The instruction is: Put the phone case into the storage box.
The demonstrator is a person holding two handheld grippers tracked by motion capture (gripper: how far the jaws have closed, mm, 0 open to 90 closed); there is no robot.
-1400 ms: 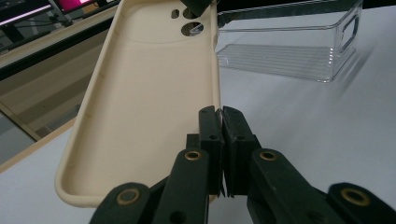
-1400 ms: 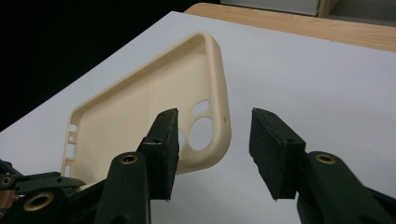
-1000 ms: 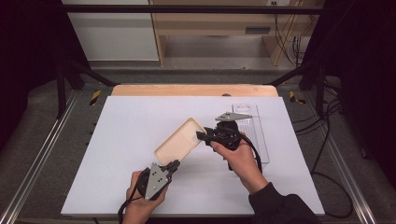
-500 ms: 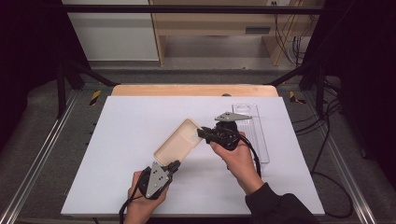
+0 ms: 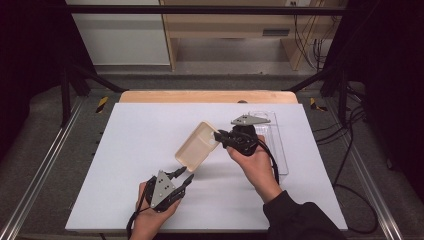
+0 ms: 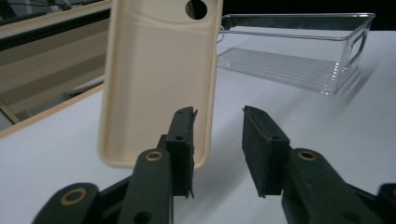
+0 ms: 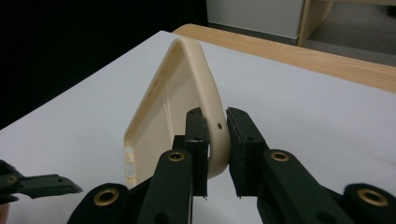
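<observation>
A cream plastic tray point(image 5: 196, 145) hangs tilted above the white table, held by its right end. My right gripper point(image 5: 220, 136) is shut on the tray's rim point(image 7: 217, 135), with the rim pinched between both jaws. The tray's hollow side point(image 7: 159, 116) faces left in the right gripper view. My left gripper point(image 5: 184, 178) stands open near the table's front edge, just below the tray's lower end and apart from it. In the left gripper view the tray's back point(image 6: 159, 74) rises just beyond the open jaws, with a round hole near its top.
A clear plastic bin point(image 5: 272, 142) lies on the white table point(image 5: 125, 150) right of the right hand, also seen as the clear bin point(image 6: 299, 51) behind the tray. A wooden strip point(image 5: 207, 96) runs along the table's far edge. Metal rails flank both sides.
The right gripper has lifted and turned the cream tray, bringing its lower end closer to the left gripper. The left gripper has barely moved.
</observation>
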